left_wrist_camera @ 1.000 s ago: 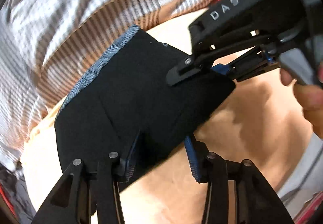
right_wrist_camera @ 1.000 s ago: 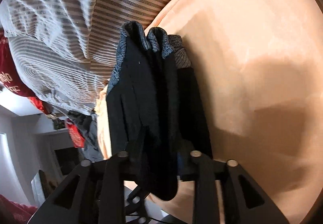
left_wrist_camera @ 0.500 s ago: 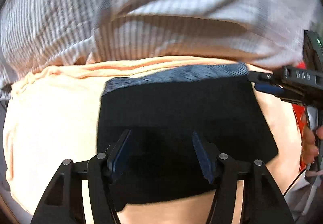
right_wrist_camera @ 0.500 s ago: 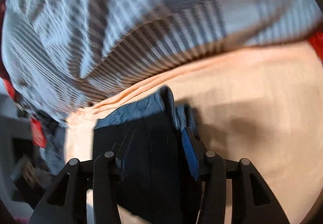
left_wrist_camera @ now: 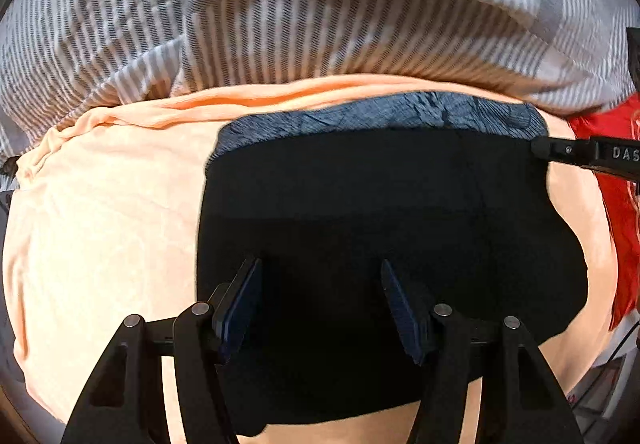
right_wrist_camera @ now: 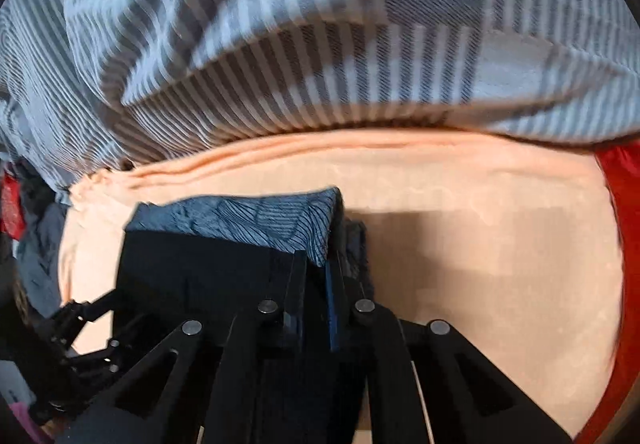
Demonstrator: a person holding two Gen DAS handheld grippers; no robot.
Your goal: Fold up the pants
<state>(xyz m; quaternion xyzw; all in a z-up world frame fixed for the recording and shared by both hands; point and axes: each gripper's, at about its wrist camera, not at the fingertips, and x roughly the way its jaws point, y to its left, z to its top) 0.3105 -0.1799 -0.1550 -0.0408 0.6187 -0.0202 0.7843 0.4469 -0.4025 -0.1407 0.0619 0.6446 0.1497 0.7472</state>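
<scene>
Left wrist view had the left gripper [left_wrist_camera: 320, 304] spread wide over the folded black pants [left_wrist_camera: 380, 211] on the peach sheet [left_wrist_camera: 100, 224]; the right gripper [right_wrist_camera: 314, 296] was pinched on their waistband corner [right_wrist_camera: 316, 240].

This is a home bedroom. A bed is spread with a soft peach-orange sheet [left_wrist_camera: 100, 228] that bunches into folds along its far edge. Behind it a rumpled duvet [left_wrist_camera: 320, 11] in grey and white stripes is heaped up. A red fabric [left_wrist_camera: 616, 179] lies at the bed's right side, and more loose clothing [right_wrist_camera: 36, 244] is piled at the left edge.
</scene>
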